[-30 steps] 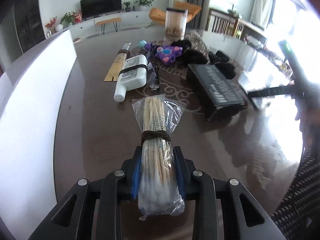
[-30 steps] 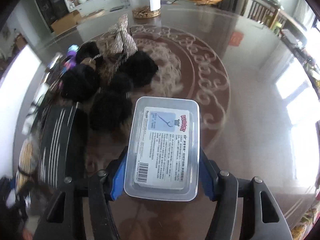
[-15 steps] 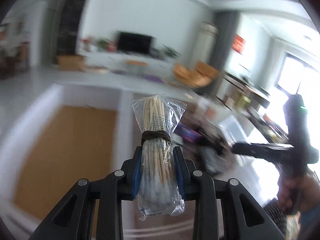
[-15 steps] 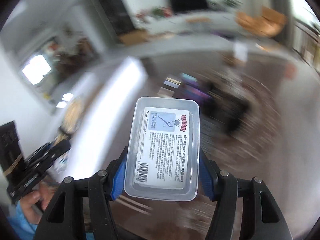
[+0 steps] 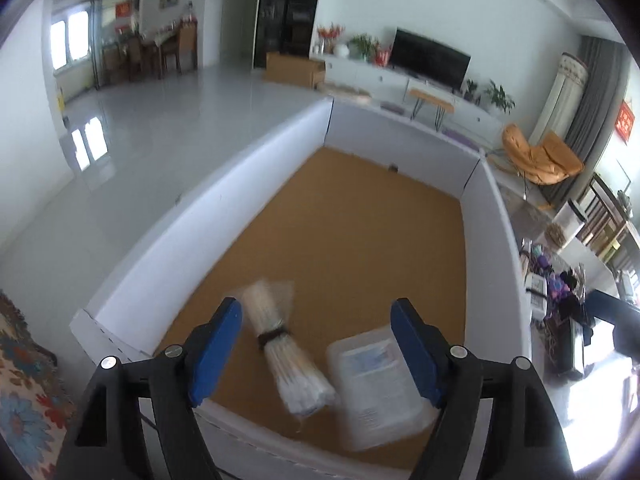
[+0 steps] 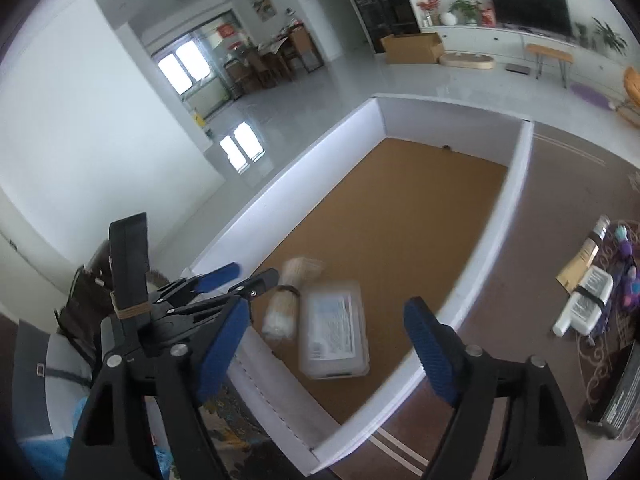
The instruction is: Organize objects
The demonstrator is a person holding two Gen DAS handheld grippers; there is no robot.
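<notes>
Both tools hang over a large white-walled cardboard box (image 5: 208, 216) with a brown floor, standing at the edge of the dark brown worktop (image 6: 520, 276). The left tool (image 5: 316, 344) has just been opening; its blue pads stand wide with nothing pressed between them. Below it, the clear bag of cotton swabs tied with a dark band (image 5: 286, 348) lies in the box's near end. The right tool (image 6: 328, 340) has also just been opening and grips nothing; the clear rectangular plastic case with a printed label (image 6: 334, 330) lies just beside the swabs, looking blurred in the left view
</notes>
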